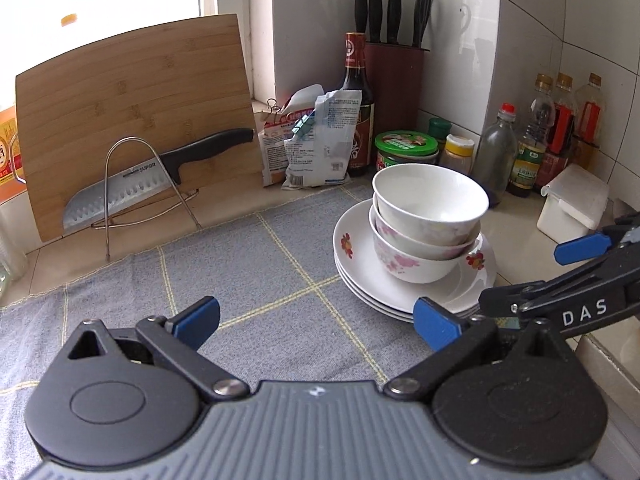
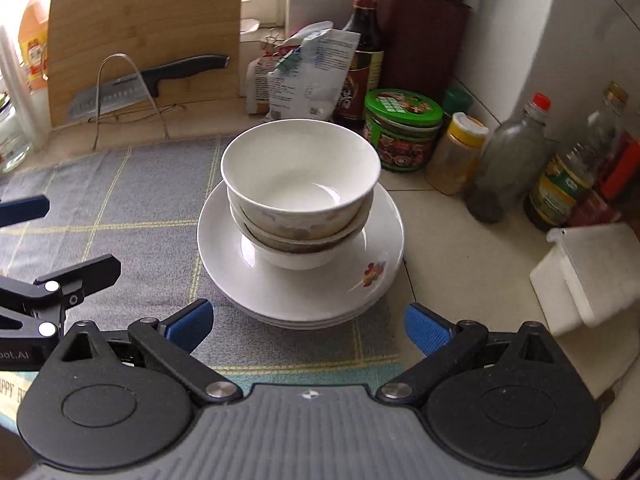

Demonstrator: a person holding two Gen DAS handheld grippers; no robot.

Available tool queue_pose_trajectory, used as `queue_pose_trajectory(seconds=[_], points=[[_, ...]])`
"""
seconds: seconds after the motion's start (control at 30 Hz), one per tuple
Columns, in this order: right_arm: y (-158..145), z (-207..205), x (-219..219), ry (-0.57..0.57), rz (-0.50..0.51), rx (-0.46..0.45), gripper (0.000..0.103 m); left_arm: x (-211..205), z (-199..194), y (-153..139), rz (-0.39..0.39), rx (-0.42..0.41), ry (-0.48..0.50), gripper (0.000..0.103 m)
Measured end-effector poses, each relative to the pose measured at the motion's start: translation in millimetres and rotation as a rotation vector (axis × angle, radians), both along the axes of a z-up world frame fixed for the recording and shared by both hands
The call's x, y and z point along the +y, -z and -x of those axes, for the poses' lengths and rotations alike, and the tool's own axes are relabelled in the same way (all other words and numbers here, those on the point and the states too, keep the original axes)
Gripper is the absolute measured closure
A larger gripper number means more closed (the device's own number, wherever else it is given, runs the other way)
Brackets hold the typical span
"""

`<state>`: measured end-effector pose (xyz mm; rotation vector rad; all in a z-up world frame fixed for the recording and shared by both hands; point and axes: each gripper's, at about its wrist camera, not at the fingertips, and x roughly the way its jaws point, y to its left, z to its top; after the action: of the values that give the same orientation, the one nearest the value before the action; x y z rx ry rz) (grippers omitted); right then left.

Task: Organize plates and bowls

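A: Where are the dishes?
B: Three white bowls (image 2: 300, 196) sit nested on a stack of white plates (image 2: 280, 280) with red flower prints. The stack stands at the right edge of the grey checked cloth (image 2: 132, 208), partly on the tiled counter (image 2: 460, 248).
A: And the grippers?
B: The right gripper (image 2: 308, 326) hangs just in front of the plates, blue pads spread wide with nothing between them. The left gripper (image 1: 316, 320) is over the cloth to the left of the stack, fingers equally far apart and empty.
A: Are they touching the plates?
B: The left one's right pad overlaps the plate rim in its own view, but I can't tell whether it makes contact.
A: What's behind?
B: A bamboo cutting board (image 1: 132, 120) leaning at the wall, a knife (image 1: 152, 180) on a wire stand before it, a dark sauce bottle (image 1: 358, 104), a knife block (image 1: 394, 80), a green-lidded tin (image 2: 402, 128) and more bottles (image 1: 536, 136) along the tiles
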<state>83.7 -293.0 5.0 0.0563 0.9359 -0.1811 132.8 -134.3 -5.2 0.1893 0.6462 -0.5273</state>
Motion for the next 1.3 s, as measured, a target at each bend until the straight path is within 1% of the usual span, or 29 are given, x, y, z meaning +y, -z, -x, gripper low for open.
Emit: queue_pose_trajectory(seconds=[0.07, 0.13, 0.23, 0.4, 0.93, 1.3], points=[[-6.8, 9.2, 5.5, 0.054, -0.02, -0.023, 0.0, 2.7, 3.6, -4.8, 0.008, -0.006, 0.001, 0.001], [-12.6, 15.8, 10.9, 0.093, -0.008, -0.036, 0.0, 4.7, 7.5, -9.1, 0.007, -0.019, -0.003, 0.001], [-20.0, 24.7, 17.6, 0.126, 0.008, -0.054, 0.0, 6.8, 12.8, -14.9, 0.008, -0.035, 0.0, 0.001], [-25.4, 33.9, 22.9, 0.154, 0.006, -0.073, 0.0, 9.8, 19.1, -19.2, 0.011, -0.056, -0.002, 0.001], [-31.0, 37.7, 32.6, 0.155, 0.021, -0.089, 0.0, 16.4, 22.7, -25.0, 0.023, -0.059, -0.028, 0.001], [-34.2, 40.2, 30.2, 0.164, 0.017, -0.095, 0.0, 14.7, 23.1, -27.3, 0.027, -0.065, -0.021, 0.001]])
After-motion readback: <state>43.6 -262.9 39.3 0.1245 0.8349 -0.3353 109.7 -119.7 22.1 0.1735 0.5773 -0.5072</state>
